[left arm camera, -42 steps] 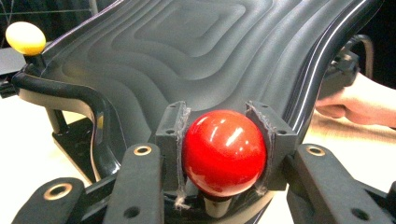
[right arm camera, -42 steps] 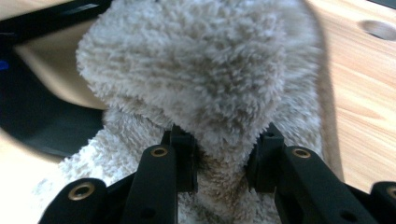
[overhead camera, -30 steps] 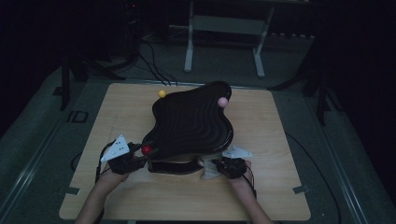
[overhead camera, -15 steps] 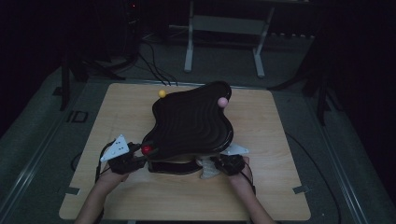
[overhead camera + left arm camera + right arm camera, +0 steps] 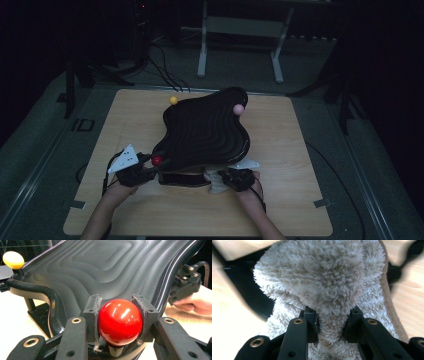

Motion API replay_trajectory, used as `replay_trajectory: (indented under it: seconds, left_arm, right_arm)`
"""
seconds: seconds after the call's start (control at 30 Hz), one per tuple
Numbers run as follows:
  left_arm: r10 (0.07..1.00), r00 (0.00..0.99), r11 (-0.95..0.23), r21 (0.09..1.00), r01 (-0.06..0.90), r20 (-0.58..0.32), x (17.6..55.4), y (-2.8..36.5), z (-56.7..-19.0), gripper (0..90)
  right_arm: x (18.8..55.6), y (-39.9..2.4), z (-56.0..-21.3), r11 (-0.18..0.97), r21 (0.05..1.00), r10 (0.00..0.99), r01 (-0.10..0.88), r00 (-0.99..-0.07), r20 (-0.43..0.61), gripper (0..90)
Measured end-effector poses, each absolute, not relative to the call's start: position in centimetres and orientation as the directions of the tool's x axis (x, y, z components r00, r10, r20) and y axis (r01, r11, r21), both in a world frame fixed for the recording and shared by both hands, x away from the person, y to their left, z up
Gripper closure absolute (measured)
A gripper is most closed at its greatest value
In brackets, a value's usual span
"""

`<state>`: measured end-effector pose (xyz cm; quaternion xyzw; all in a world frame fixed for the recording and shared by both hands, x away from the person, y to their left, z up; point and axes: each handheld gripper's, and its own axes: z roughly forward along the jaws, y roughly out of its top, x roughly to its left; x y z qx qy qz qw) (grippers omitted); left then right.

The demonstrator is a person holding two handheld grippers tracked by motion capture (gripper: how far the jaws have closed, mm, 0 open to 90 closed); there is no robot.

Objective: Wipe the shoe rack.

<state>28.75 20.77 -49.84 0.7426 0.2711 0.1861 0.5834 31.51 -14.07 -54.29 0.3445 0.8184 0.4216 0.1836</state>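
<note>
At a pale wooden table, a person works a black, wavy-edged ridged plastic board raised on a dark stand, with ball-topped knobs at its corners. The left gripper has its jaws clamped on the glossy red ball knob at the board's near corner, a pad pressed against each side of the ball, bracing the board. Beyond that gripper, at the far edge of the board, stand a yellow ball knob and, further round in the high view, a pink ball knob.

The right gripper, just beside the board's near edge and under its overhang, has its jaws drawn nearly together on a pinched fold of a fluffy beige fleece cloth; the rest of the cloth bunches up ahead of the jaws, in front of the dark stand.

By the look of it, the work is a wipe-down at an early point: the board is steadied and the cloth is gripped, but the cloth sits low by the stand rather than on the ridged top surface. Bringing it up and across the ridges appears to be what remains.
</note>
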Motion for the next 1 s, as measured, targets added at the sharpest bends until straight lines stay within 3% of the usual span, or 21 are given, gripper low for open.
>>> replay_trajectory:
  seconds: [0.27, 0.5, 0.6, 0.67, 0.9, 1.0]
  left_arm:
    - [0.620, 0.783, -0.172, 0.967, 0.189, -0.043, 28.7, 20.8, -49.8, 59.8]
    - [0.620, 0.783, -0.171, 0.967, 0.189, -0.043, 28.7, 20.8, -49.8, 59.8]
    - [0.622, 0.782, -0.173, 0.966, 0.190, -0.042, 28.7, 20.8, -49.8, 59.8]
    - [0.623, 0.781, -0.173, 0.966, 0.190, -0.042, 28.7, 20.7, -49.8, 59.8]
    - [0.620, 0.783, -0.171, 0.967, 0.187, -0.042, 28.7, 20.8, -49.8, 59.8]
    - [0.621, 0.782, -0.172, 0.967, 0.189, -0.042, 28.7, 20.7, -49.8, 59.8]
  right_arm:
    - [30.0, -11.6, -54.7, 0.446, 0.822, 0.637, 0.354, -0.771, -0.014, 69.8]
    - [30.2, -12.8, -54.7, 0.436, 0.819, 0.693, 0.373, -0.719, -0.042, 70.1]
    - [28.9, -11.6, -54.9, 0.476, 0.817, 0.606, 0.327, -0.795, -0.035, 70.1]
    - [28.5, -11.4, -54.8, 0.519, 0.806, 0.586, 0.284, -0.805, -0.094, 70.1]
    - [29.5, -13.7, -55.0, 0.425, 0.819, 0.681, 0.386, -0.732, -0.008, 70.0]
    - [28.9, -12.9, -55.0, 0.440, 0.812, 0.684, 0.382, -0.729, -0.027, 70.0]
